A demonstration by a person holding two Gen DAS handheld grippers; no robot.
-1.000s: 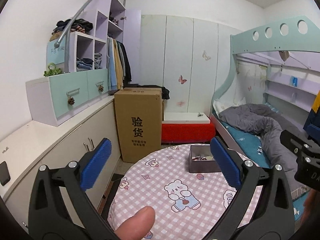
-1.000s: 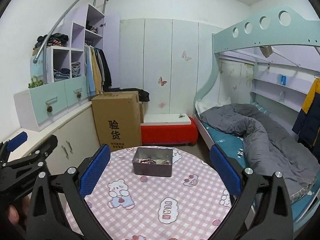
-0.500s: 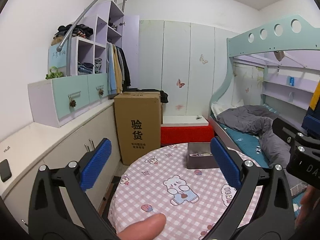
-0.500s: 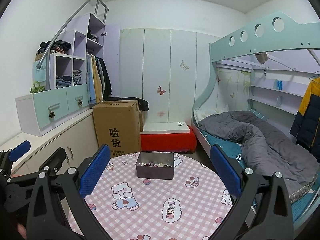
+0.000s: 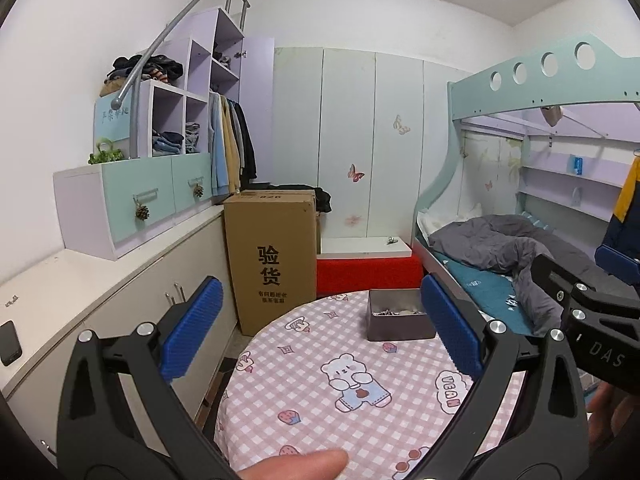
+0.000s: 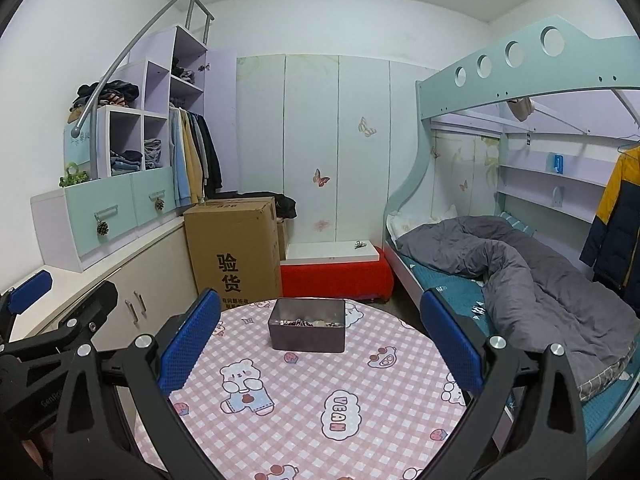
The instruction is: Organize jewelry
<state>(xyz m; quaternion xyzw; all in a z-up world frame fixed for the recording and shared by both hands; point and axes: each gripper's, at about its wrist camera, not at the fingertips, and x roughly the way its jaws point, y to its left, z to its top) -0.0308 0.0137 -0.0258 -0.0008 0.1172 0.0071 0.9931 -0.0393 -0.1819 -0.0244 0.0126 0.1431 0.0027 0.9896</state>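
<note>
A dark grey open box [image 6: 307, 330] with small jewelry pieces inside stands at the far side of a round table [image 6: 312, 412] covered in pink checked cloth with bear prints. The same box [image 5: 396, 320] shows in the left wrist view, partly behind my right fingertip pad. My left gripper [image 5: 320, 332] is open, held well above the table's near left part, nothing between its blue pads. My right gripper [image 6: 320, 332] is open too, high over the near edge, well short of the box. A thumb [image 5: 296, 465] shows at the bottom of the left view.
A tall cardboard carton [image 6: 234, 254] stands on the floor behind the table beside a red bench [image 6: 334, 276]. White cabinets and a drawer unit [image 5: 132, 204] run along the left wall. A bunk bed with a grey quilt [image 6: 512, 268] fills the right side.
Both grippers have risen and tilted back, so the table and box sit lower and farther in each view. Both stay open and empty.
</note>
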